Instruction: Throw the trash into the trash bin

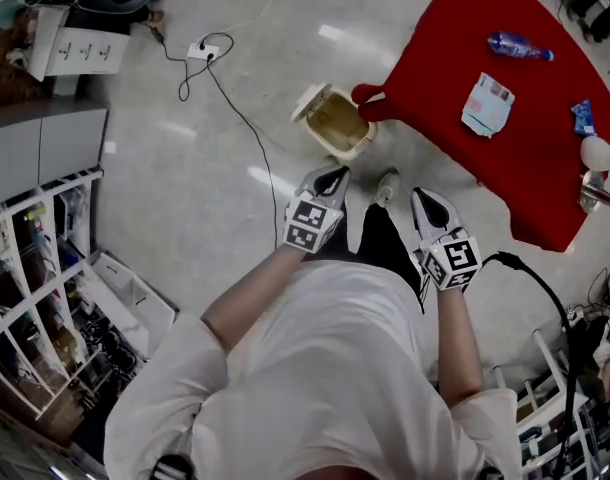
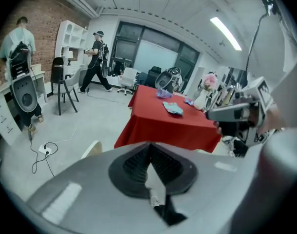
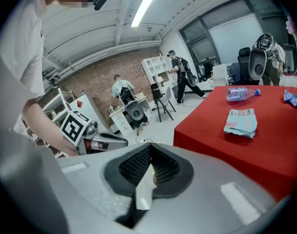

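A: What does the head view show that the gripper views don't?
B: The floor (image 1: 235, 88) from above, with the red-draped surface (image 1: 465, 58) at one side. The trash bin (image 1: 350, 150) stands on the floor just off the surface's corner. Its lid is swung open and the inside looks tan. Neither gripper view shows the bin clearly.
A: And what do the gripper views add?
B: The room seen sideways: a brick wall (image 2: 41, 28), white shelves (image 2: 73, 38), and a person in dark clothes (image 2: 97, 57) well beyond the surface.
A: And the grippers?
B: The left gripper (image 1: 330, 175) and the right gripper (image 1: 422, 196) hang in front of the person, near the bin. Each one's own view shows its jaws pressed together with nothing between them.
A: Where's the trash?
B: On the surface, apart from the bin: a plastic bottle (image 1: 518, 46) lying down, a pale-blue pack (image 1: 487, 104) and a small blue packet (image 1: 583, 118).
A: Any writing?
B: The print on the pack is too small to read. The gripper cubes carry only black-and-white square markers (image 1: 309, 223).
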A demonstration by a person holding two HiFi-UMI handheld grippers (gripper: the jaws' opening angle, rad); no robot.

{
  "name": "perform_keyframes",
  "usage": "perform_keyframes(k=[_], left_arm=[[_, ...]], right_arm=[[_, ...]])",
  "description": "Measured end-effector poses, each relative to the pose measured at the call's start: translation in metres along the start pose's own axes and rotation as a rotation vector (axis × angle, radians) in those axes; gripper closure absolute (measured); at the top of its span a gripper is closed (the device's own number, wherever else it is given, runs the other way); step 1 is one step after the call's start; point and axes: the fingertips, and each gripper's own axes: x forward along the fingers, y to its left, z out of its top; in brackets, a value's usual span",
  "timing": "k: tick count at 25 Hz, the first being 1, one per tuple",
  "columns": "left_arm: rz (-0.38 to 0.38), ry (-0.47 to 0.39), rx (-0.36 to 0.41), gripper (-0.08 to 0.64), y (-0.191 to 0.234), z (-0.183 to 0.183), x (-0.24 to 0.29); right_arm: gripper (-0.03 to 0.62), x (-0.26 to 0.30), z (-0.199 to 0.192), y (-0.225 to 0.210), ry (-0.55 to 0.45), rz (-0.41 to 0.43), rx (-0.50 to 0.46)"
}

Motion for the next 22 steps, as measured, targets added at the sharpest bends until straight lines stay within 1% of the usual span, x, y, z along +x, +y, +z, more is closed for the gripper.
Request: perform_keyframes(k=[5, 8, 11, 13, 17, 22], left_arm=[[-0.082, -0.029, 0.040, 0.556, -0.014, 0.026, -0.036], [-0.100, -0.056, 0.075, 0.557, -0.016, 0.034, -0.052], [-0.105, -0.048, 0.092, 0.557, -0.014, 0.038, -0.069], [-0.103, -0.052, 0.088, 0.557, -0.011, 0.039, -0.076], [-0.108, -0.075, 0.041, 0.555, -0.005, 0.041, -0.090], [-0.123, -0.074, 0.058, 0.555, -0.001, 0.040, -0.096]], right_arm=[[0.594, -0.010, 0.011, 0.017, 0.004, 0.008, -0.022], [0.594, -0.015, 0.017, 0.026, -0.003, 0.002, -0.022], [0.594, -0.020, 0.022, 0.037, -0.010, -0.001, -0.018], [0.594, -0.022, 0.025, 0.043, -0.013, -0.005, -0.018], [0.594, -0.026, 0.032, 0.053, -0.027, -0.019, -0.015], [0.594, -0.023, 0.040, 0.060, -0.046, -0.042, -0.014]])
